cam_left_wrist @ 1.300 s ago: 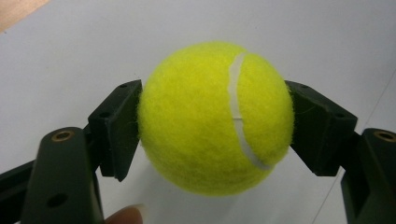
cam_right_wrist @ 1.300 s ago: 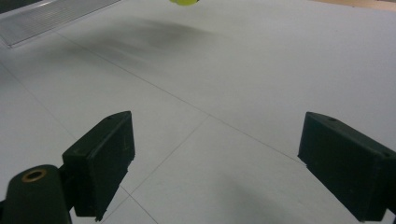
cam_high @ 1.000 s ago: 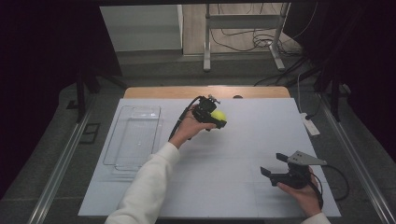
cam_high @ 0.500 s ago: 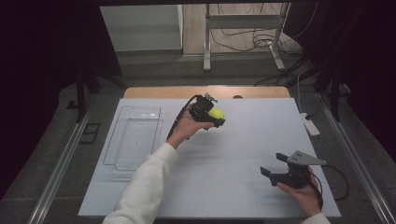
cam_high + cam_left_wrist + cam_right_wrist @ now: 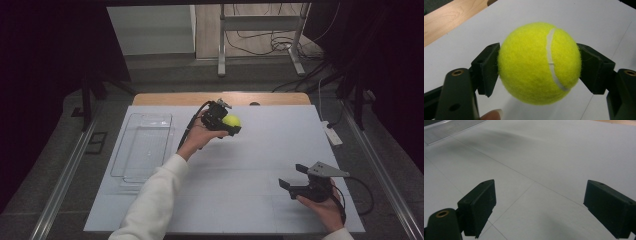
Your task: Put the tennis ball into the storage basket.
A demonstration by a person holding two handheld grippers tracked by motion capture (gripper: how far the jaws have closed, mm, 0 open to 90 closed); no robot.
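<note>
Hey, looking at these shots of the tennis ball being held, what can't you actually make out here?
- Far side of the tennis ball: left gripper view, hidden by the ball's own bulk.
- Whether the ball is lifted or touches the table: high view too small; the left gripper covers its underside.
- Clear tray: high view, see-through, so any contents are unclear; right gripper view cuts it off at the top edge.
- Right gripper fingers: high view, too small for detail.

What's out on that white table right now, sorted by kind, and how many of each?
Tennis ball, yellow, clamped in the left gripper: 1
Clear plastic tray, at the table's left side: 1
Handheld grippers, the left one and the right gripper, jaws apart with nothing between: 2
Total: 4
</note>
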